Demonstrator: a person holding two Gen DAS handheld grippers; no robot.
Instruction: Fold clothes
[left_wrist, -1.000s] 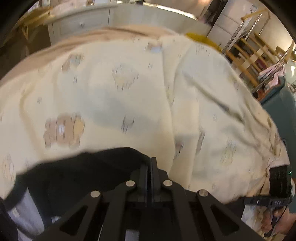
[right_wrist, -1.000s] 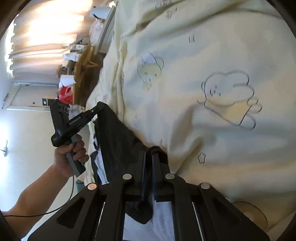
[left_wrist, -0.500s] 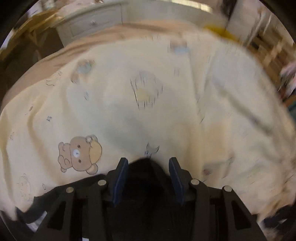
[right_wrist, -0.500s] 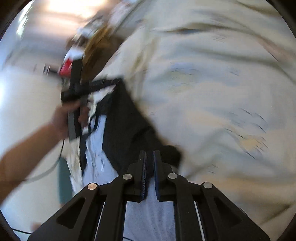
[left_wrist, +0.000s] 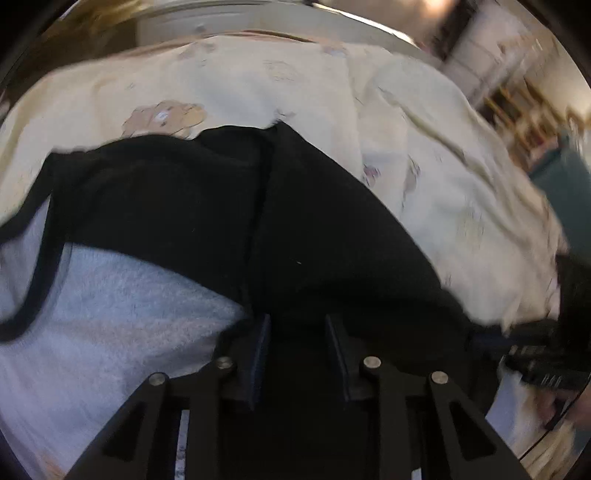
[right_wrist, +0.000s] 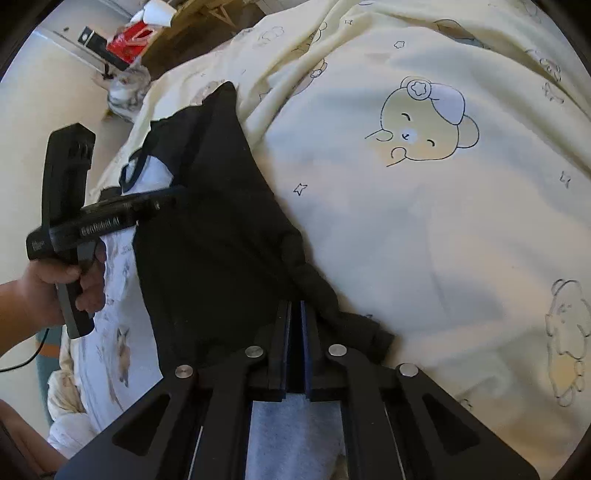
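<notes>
bedspread (right_wrist: 424, 221) cream, bear-printed; black garment (right_wrist: 214, 236) on it; dresser (left_wrist: 221, 22) behind.

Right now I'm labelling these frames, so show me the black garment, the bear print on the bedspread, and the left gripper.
black garment (right_wrist: 214, 236): right wrist view, middle of its flat dark panel.
bear print (right_wrist: 424, 125): right wrist view, on the face.
left gripper (left_wrist: 297, 328): left wrist view, midway between its parted fingertips.

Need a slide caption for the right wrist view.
Right gripper pinches the black cloth garment on the cream bear-print bedsheet.
</notes>
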